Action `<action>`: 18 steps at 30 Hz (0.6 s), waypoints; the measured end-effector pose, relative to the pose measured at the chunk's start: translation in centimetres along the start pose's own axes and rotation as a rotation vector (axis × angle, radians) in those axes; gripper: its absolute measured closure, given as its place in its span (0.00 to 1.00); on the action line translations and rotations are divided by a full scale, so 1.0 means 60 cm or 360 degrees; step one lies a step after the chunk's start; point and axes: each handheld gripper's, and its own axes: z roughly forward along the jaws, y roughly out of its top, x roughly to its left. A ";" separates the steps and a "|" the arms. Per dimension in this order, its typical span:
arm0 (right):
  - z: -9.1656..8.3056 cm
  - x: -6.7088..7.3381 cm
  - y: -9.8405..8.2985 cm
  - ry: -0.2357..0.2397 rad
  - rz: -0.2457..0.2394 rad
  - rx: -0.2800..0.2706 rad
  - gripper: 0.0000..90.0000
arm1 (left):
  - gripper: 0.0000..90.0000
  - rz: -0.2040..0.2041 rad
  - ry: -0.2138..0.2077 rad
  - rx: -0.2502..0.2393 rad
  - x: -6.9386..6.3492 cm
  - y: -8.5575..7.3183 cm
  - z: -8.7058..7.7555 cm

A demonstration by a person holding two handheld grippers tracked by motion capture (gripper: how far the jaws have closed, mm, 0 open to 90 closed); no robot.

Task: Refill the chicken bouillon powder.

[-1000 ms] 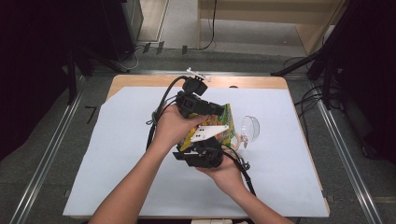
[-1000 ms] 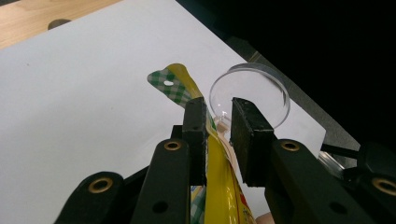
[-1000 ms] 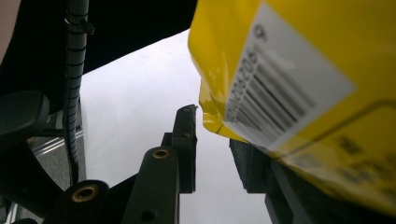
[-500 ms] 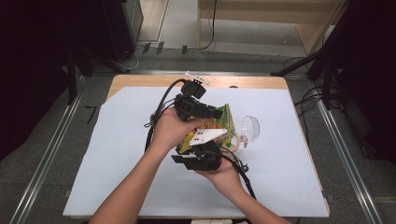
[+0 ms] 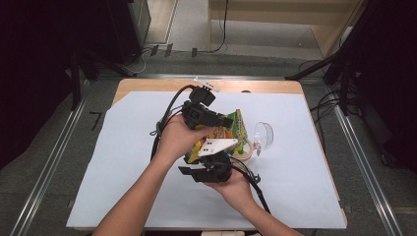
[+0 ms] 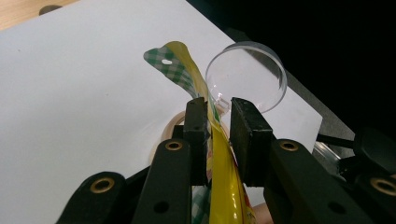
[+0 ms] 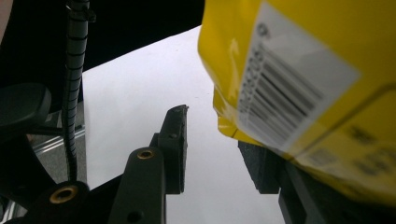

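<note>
Here the left gripper [image 5: 223,120] clamps its fingers [image 6: 196,135] on the glossy yellow snack pouch [image 5: 221,135], long axis slanting up above the white tabletop [image 5: 98,172]. The right gripper [image 7: 215,149] has just been opening; the crinkly pouch overhangs its right finger, unpinched. A clear round dish [image 6: 247,77] lies beyond.

Left gripper [image 5: 223,121] jaws clamped, right gripper [image 5: 189,170] jaws parted — just opening
</note>
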 end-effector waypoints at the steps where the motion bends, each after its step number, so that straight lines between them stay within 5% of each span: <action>1: 0.000 0.001 -0.001 0.0005 0.0009 -0.0002 0.70 | 0.86 -0.0001 -0.0002 0.0000 0.000 -0.001 0.000; 18: 0.017 0.007 -0.023 0.0022 0.0014 -0.0035 0.58 | 0.90 0.0016 -0.0023 0.0033 0.006 -0.024 -0.004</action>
